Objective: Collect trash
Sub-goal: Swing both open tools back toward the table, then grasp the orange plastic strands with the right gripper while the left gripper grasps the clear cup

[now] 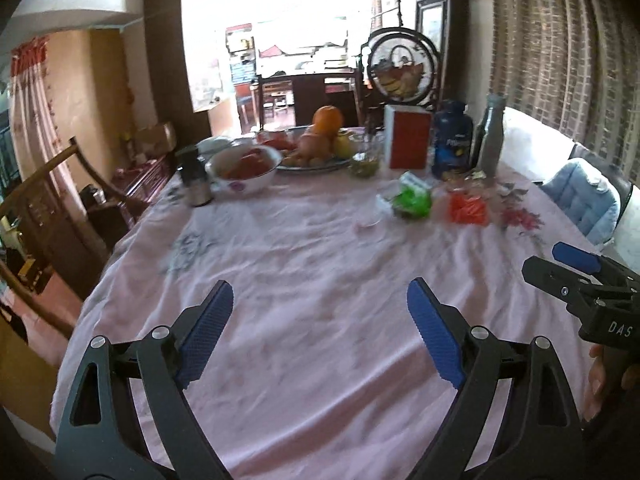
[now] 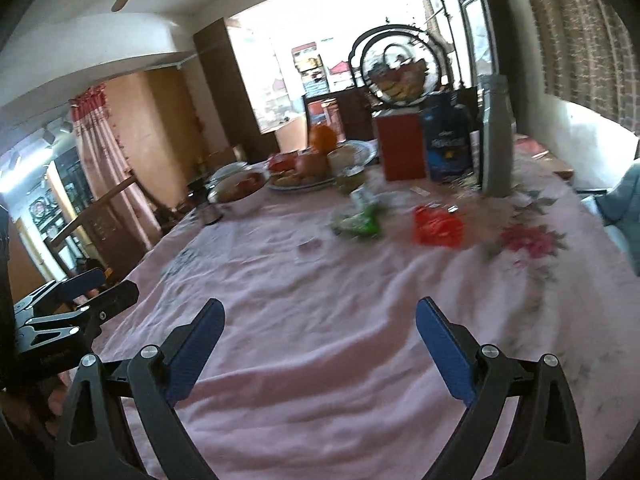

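On the pink tablecloth (image 1: 304, 264) lie a crumpled green wrapper (image 1: 412, 198) and an orange-red wrapper (image 1: 469, 208), with a small pale scrap (image 1: 370, 222) to their left. The right wrist view shows the same green wrapper (image 2: 360, 220), orange-red wrapper (image 2: 438, 226) and scrap (image 2: 308, 246). My left gripper (image 1: 320, 300) hangs open over the near cloth, nothing between its blue pads. My right gripper (image 2: 318, 316) is open too, well short of the wrappers. Each gripper shows at the edge of the other's view: the right one (image 1: 576, 264), the left one (image 2: 92, 284).
Further back stand a bowl (image 1: 244, 168), a fruit plate (image 1: 316, 144), a red box (image 1: 408, 138), a dark blue jar (image 1: 452, 140), a grey bottle (image 1: 492, 136) and a black mug (image 1: 194, 180). A wooden chair (image 1: 52, 200) stands left, a blue cushion (image 1: 580, 196) right.
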Motion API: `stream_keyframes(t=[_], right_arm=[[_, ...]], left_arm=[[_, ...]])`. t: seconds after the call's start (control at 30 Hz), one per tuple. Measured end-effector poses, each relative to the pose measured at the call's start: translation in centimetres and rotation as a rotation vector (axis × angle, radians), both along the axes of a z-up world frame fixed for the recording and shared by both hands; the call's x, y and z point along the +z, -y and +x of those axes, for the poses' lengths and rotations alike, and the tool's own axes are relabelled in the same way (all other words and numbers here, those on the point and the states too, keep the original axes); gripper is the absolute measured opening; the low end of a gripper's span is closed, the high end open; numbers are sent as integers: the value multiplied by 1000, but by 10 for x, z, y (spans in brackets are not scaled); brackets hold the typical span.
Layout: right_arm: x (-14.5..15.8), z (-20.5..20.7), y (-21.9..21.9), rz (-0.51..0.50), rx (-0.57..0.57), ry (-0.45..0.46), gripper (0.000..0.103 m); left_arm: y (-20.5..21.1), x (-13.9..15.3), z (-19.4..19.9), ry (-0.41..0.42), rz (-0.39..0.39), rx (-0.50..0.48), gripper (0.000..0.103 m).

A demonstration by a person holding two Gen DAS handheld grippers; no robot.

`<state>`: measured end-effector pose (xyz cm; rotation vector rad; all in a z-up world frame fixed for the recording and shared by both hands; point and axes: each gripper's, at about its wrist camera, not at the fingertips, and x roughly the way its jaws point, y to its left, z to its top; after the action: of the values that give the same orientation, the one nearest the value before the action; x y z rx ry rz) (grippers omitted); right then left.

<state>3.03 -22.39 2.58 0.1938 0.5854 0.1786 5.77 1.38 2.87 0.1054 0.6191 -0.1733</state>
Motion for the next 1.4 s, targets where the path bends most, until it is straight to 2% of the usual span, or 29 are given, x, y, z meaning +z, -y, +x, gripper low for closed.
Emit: stream_keyframes(t=[0.37,0.63,0.87,1.23,1.27,1.33,1.4], right_arm=[[0,25,58,-17,-137,-36,95],[-7,57,83,-39,-220,-65,95],[-22,110,99,-89,-284,-104,95],[-62,205,76,-146,-253,-240,93],[-66,212,73,-156,-253,-254,89],[-70,218,70,-150,-240,-273,74],[-75,222,69,-132,-228,-298,48]], left_arm=[[53,-6,52,-14,-29,-52,88],[77,-27,101,-46,-68,-58,88],[70,-44,111,-32,-48,-35,88],[51,-38,118,-65,-118,-20,88],[47,-37,119,-69,-133,-15,88],[40,-36,121,-77,-154,-1,89],[33,-34,123,-76,-168,19,89]])
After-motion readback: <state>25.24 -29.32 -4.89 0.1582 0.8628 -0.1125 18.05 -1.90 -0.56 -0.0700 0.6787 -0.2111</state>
